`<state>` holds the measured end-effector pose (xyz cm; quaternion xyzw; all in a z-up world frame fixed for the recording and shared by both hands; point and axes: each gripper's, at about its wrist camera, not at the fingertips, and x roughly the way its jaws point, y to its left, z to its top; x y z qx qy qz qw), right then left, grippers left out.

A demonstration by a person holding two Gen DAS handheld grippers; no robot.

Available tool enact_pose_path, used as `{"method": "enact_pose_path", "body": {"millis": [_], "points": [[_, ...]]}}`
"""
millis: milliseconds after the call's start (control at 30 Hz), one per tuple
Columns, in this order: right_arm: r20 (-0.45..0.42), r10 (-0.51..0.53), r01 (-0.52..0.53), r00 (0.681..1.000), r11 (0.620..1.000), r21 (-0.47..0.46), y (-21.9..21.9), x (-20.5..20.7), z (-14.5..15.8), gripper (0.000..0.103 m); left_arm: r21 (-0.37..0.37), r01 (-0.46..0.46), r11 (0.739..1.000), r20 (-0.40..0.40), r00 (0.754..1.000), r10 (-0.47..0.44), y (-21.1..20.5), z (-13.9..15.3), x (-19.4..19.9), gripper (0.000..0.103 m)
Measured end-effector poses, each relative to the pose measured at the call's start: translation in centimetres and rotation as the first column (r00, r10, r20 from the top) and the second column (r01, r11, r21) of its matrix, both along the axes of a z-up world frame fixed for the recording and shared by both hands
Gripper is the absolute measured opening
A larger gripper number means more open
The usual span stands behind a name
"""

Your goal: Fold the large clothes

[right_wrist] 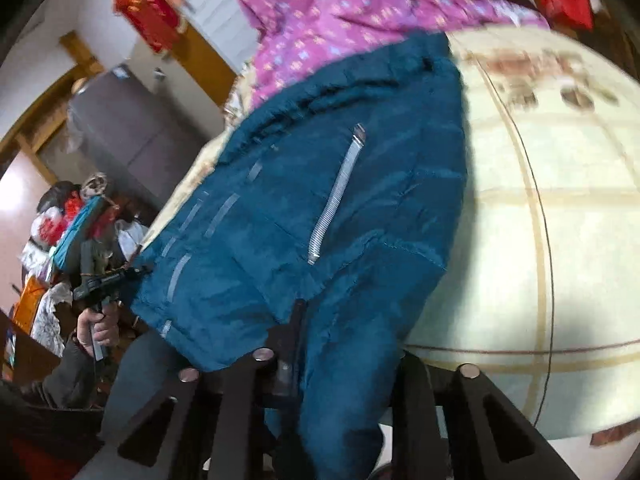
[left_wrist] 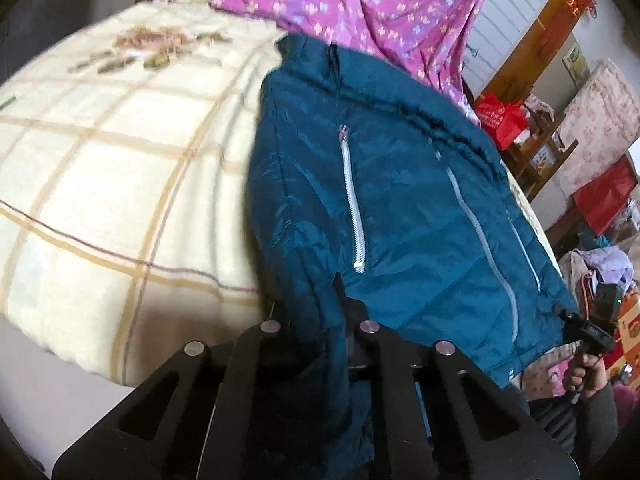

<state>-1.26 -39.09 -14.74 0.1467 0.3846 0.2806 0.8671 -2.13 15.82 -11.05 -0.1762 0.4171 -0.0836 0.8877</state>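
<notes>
A teal padded jacket (left_wrist: pixel 400 208) with silver zips lies front up on the bed, its bottom hem toward me. My left gripper (left_wrist: pixel 320 320) is shut on the jacket's near left hem corner, with cloth bunched between the fingers. My right gripper (right_wrist: pixel 316 344) is shut on the near right hem corner of the same jacket (right_wrist: pixel 320 184). The right gripper also shows in the left wrist view (left_wrist: pixel 588 332), at the far hem corner. The left gripper shows in the right wrist view (right_wrist: pixel 108 276), held in a hand.
A cream checked blanket (left_wrist: pixel 120 160) covers the bed. A purple flowered cloth (left_wrist: pixel 380 4) lies behind the jacket's collar. Red bags (left_wrist: pixel 504 120), shelves and piled clutter stand beside the bed. A grey cabinet (right_wrist: pixel 132 128) stands on the other side.
</notes>
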Motion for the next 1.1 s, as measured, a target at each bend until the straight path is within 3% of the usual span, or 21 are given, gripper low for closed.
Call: {"method": "enact_pose_path", "body": {"millis": [233,400,667,867,1000,1067,1100], "points": [[0.188,-0.101,0.084,0.977,0.992,0.095,-0.5,-4.4,4.6,0.011,-0.050,-0.013,0.999,0.124,0.992,0.019,1.7,5.6,-2.2,0.006],[0.227,-0.073,0.053,0.971,0.994,0.091,0.2,-7.4,6.3,0.011,-0.088,-0.027,0.996,0.163,0.986,0.041,3.7,7.4,-5.0,0.006],[0.209,-0.074,0.065,0.975,0.996,0.053,0.7,-10.1,5.7,0.011,-0.092,-0.034,0.995,0.121,0.992,0.045,4.1,5.5,-7.7,0.006],[0.135,-0.081,0.084,0.988,0.996,-0.017,1.3,-8.8,4.5,0.011,-0.010,-0.023,1.000,0.045,0.999,0.023,3.1,2.7,-7.7,0.007],[0.135,-0.092,0.088,0.987,0.996,0.031,0.9,-9.0,4.6,0.011,-0.001,-0.002,1.000,0.027,1.000,0.002,3.3,1.9,-7.7,0.009],[0.129,-0.086,0.082,0.988,0.996,0.036,1.0,-9.0,4.6,0.011,-0.003,0.020,1.000,0.017,1.000,-0.020,3.3,1.3,-7.5,0.012],[0.125,-0.082,0.079,0.989,0.996,0.028,1.1,-9.0,4.5,0.011,-0.010,0.028,1.000,0.008,1.000,-0.028,3.4,0.9,-7.4,0.020]]}}
